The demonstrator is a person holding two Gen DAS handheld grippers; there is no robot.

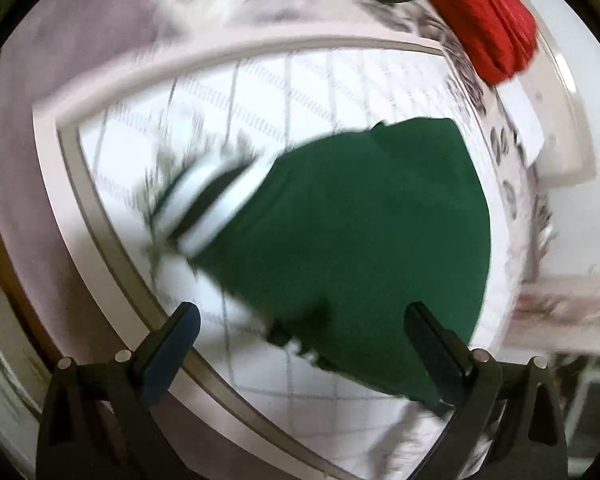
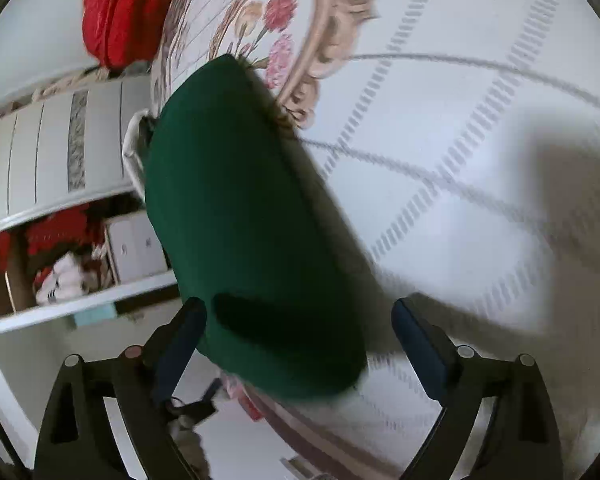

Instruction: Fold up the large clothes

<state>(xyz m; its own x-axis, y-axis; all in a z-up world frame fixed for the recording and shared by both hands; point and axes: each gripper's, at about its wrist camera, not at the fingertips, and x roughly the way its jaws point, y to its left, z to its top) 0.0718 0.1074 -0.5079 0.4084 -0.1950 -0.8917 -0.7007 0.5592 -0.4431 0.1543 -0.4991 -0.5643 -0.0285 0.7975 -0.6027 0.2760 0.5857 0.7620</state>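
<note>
A dark green garment point(image 1: 360, 232) lies folded on the white quilted bedcover point(image 1: 300, 92). One white-striped cuff point(image 1: 204, 208) sticks out at its left in the left wrist view. My left gripper point(image 1: 302, 320) hovers over the garment's near edge, open, with its fingers point(image 1: 184, 320) wide apart and nothing pinched. In the right wrist view the green garment point(image 2: 252, 220) is a long bundle near the bed's left edge. My right gripper point(image 2: 298, 312) stands open around its near end, and its pads point(image 2: 408, 320) are clear of the cloth.
A red cushion point(image 1: 484, 16) sits at the bed's far corner, the same red cushion point(image 2: 128, 12) showing top left in the right wrist view. A floral motif point(image 2: 284, 20) marks the bedcover point(image 2: 460, 160). A white cabinet point(image 2: 40, 160) and a shelf of red and white items point(image 2: 68, 256) stand beside the bed.
</note>
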